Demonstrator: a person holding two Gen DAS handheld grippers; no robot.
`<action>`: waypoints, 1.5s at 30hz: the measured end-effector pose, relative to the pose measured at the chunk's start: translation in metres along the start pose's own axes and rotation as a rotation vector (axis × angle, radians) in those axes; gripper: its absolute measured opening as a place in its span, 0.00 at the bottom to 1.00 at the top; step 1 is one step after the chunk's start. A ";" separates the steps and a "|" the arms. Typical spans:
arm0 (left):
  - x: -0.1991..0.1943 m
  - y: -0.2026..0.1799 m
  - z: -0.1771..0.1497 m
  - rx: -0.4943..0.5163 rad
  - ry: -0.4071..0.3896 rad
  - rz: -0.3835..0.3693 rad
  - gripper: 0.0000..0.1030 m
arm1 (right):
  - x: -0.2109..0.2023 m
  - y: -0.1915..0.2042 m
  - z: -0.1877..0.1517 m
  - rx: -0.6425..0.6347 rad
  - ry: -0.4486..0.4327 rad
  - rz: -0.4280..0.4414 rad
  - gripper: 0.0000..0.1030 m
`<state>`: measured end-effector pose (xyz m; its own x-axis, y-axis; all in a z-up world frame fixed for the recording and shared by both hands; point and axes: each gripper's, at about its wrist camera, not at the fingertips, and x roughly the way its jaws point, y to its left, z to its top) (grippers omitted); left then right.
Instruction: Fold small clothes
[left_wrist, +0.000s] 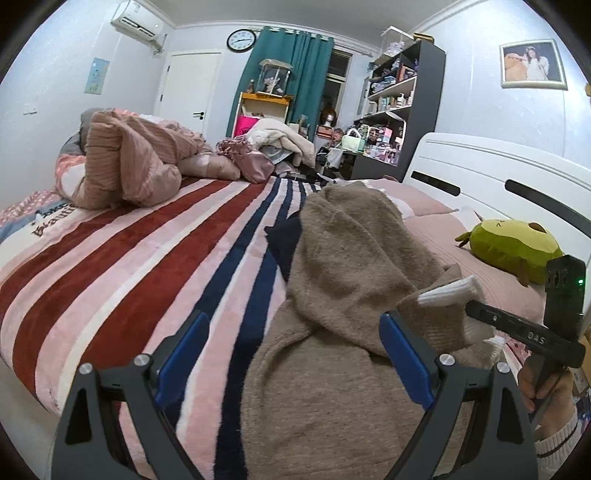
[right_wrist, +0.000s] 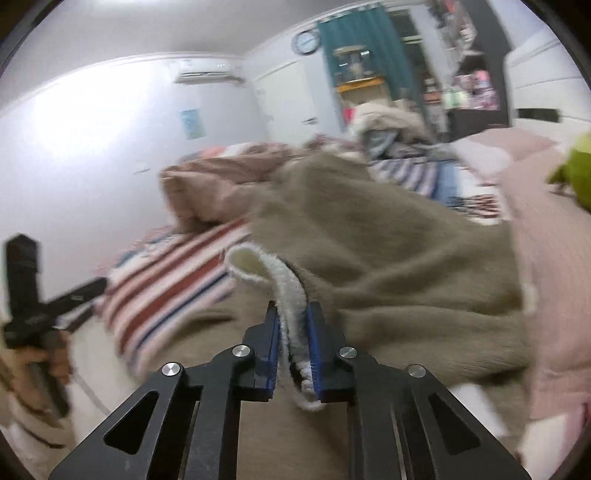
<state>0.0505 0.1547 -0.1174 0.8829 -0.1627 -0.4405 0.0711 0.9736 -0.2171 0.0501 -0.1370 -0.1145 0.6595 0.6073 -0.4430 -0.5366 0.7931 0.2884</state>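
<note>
While right tongs (right_wrist: 291, 325) pinch the sweater (right_wrist: 388, 258) by its white cuff (right_wrist: 286, 291) | left tongs (left_wrist: 295, 345) gape empty | blurred, so I'd lift slowly, probably keeping the cuff taut.

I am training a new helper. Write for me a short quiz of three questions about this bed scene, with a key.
1. True or false: the right gripper is shut on the white trim of the brown garment.
2. How do the jaws of the left gripper stand?
3. The green plush toy lies near: A) the white headboard B) the door C) the clock

Key: 1 true; 2 wide open, gripping nothing; 3 A.
</note>
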 end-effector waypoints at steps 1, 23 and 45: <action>-0.001 0.003 -0.001 -0.005 0.000 0.003 0.89 | 0.007 0.008 0.000 -0.007 0.020 0.033 0.09; 0.035 0.026 -0.031 -0.023 0.164 0.020 0.92 | -0.046 -0.025 -0.027 0.076 0.061 -0.109 0.63; 0.099 -0.010 -0.077 0.066 0.379 -0.013 0.50 | -0.062 -0.085 -0.108 0.080 0.326 -0.232 0.46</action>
<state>0.1017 0.1163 -0.2264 0.6486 -0.2105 -0.7315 0.1212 0.9773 -0.1738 -0.0016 -0.2475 -0.2030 0.5499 0.3752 -0.7462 -0.3419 0.9163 0.2087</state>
